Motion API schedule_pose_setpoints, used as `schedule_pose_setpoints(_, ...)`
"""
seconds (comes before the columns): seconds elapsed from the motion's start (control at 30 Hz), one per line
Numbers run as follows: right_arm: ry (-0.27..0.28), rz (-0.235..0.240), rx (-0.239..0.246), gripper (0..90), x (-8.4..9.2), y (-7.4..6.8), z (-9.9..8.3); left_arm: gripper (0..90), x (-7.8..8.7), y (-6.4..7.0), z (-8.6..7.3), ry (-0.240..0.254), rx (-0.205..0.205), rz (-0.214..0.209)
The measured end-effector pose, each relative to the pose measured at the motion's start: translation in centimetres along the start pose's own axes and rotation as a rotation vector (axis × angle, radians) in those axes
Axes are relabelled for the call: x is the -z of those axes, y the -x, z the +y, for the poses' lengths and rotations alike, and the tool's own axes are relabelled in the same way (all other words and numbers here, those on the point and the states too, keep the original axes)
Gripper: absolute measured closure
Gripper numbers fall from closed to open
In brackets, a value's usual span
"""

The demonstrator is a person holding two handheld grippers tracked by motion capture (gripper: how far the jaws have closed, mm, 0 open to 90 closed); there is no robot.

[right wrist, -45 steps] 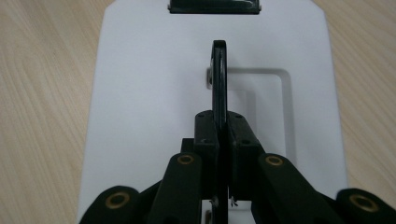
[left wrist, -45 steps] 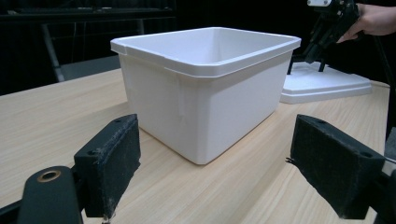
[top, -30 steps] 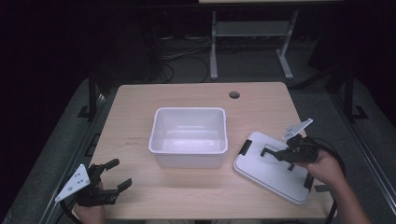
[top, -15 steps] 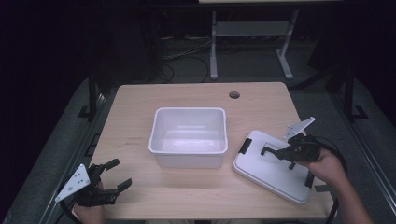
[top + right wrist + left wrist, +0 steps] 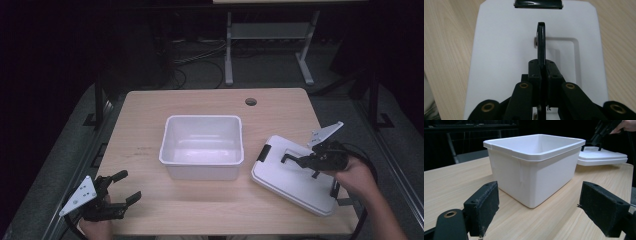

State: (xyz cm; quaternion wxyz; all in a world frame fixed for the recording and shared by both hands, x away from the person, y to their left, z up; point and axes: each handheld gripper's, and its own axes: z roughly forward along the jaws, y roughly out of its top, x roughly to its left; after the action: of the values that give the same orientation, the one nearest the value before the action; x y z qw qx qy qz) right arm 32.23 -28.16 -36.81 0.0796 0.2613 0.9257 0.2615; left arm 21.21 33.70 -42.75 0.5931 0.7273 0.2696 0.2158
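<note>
A white plastic box (image 5: pixel 202 120) stands open and empty at the middle of the wooden table. Its white lid (image 5: pixel 295 185) lies flat to the right, with a black clip (image 5: pixel 263 152) on its near-left edge. My right gripper (image 5: pixel 295 160) is above the lid, shut on the lid's thin black handle (image 5: pixel 541 37), which stands upright between the pads. In the right gripper view the lid (image 5: pixel 499 50) lies flat below the right gripper (image 5: pixel 541 72). My left gripper (image 5: pixel 129 185) rests at the table's front left, open and holding nothing. In the left gripper view, the left gripper (image 5: pixel 544 207) faces the box (image 5: pixel 534 165).
A round cable hole (image 5: pixel 251 102) sits near the table's far edge. Bare wood lies in front of the box and to its left. A metal stand (image 5: pixel 270 35) and cables are on the dark floor beyond the table.
</note>
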Motion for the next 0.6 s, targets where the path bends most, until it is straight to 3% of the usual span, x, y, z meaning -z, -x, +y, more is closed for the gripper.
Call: schedule_pose_setpoints(0.6,0.015,-0.001,0.041,84.5,2.7,-0.3,1.3,15.7,-0.1,-0.1,-0.1,-0.005,0.004,-0.001)
